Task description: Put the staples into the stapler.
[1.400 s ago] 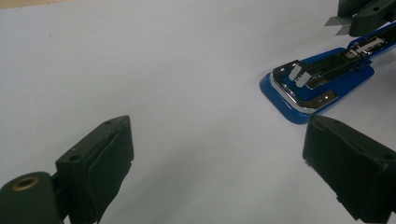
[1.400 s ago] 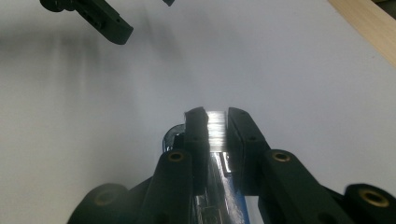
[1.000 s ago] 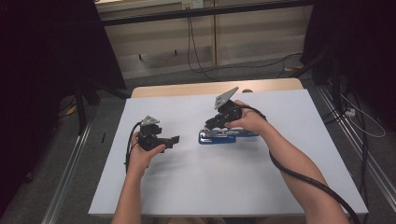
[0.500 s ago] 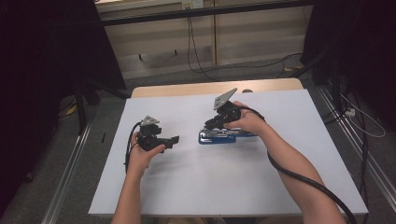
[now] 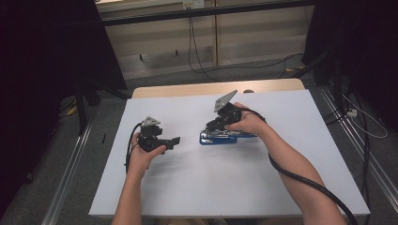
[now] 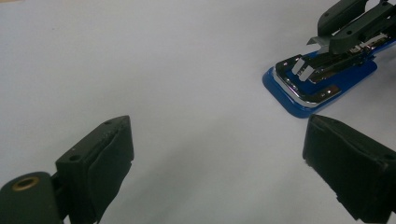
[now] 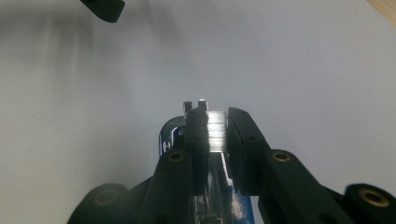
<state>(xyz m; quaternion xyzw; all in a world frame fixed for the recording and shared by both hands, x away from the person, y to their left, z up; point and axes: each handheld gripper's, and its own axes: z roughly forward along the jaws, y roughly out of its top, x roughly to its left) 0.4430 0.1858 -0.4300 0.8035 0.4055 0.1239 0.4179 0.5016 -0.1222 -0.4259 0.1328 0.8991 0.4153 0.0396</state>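
Note:
A blue stapler [image 5: 220, 138] with a chrome top lies at the middle of the white table [image 5: 197, 187]. My right gripper [image 5: 214, 125] tilts down over its left end. In the right gripper view its jaws [image 7: 216, 116] are shut on a silvery strip of staples [image 7: 216, 133], held just above the stapler's chrome channel [image 7: 169, 136]. My left gripper [image 5: 176, 140] rests low on the table to the stapler's left, pointing toward it. Its jaws [image 6: 219, 140] stand wide open with nothing between them. Beyond them lie the stapler [image 6: 322, 81] and the right gripper [image 6: 348, 25].
The table's wooden far edge [image 5: 211, 88] meets a floor with cables [image 5: 202, 65]. Black curtains hang at both sides. A cable [image 5: 300, 180] trails along the person's right forearm. The left gripper's jaw tip [image 7: 105, 8] shows at the top of the right gripper view.

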